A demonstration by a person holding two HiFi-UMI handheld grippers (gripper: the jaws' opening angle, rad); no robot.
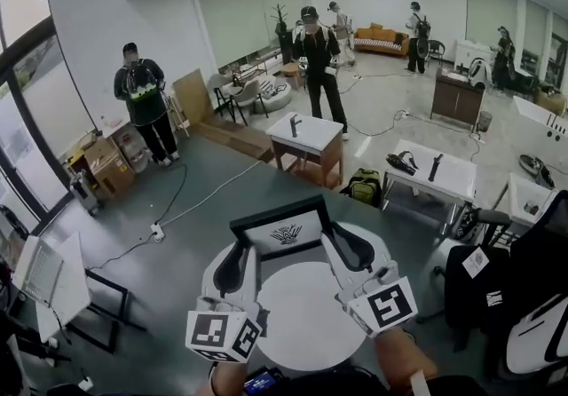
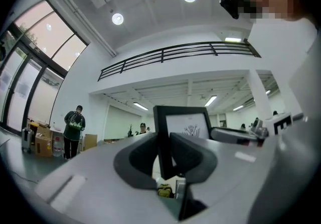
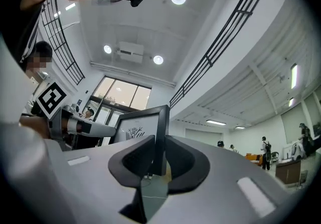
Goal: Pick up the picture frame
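Observation:
A black picture frame (image 1: 286, 230) with a white mat and a small plant drawing hangs in the air above a round white table (image 1: 306, 314). My left gripper (image 1: 241, 254) is shut on the frame's left edge, and my right gripper (image 1: 337, 241) is shut on its right edge. In the left gripper view the frame (image 2: 184, 125) stands upright with its left bar clamped between the dark pads (image 2: 145, 156). The right gripper view has the frame (image 3: 143, 130) with its right bar pinched between the pads (image 3: 181, 160), and the left gripper (image 3: 83, 126) shows behind it.
Small white tables (image 1: 306, 138) (image 1: 435, 174) stand farther out on the grey floor, with a green bag (image 1: 365, 186) between them. Several people stand about, one in a dark patterned top (image 1: 142, 97) at the left, one in black (image 1: 318, 57) at the middle. A black chair (image 1: 532, 297) is at my right.

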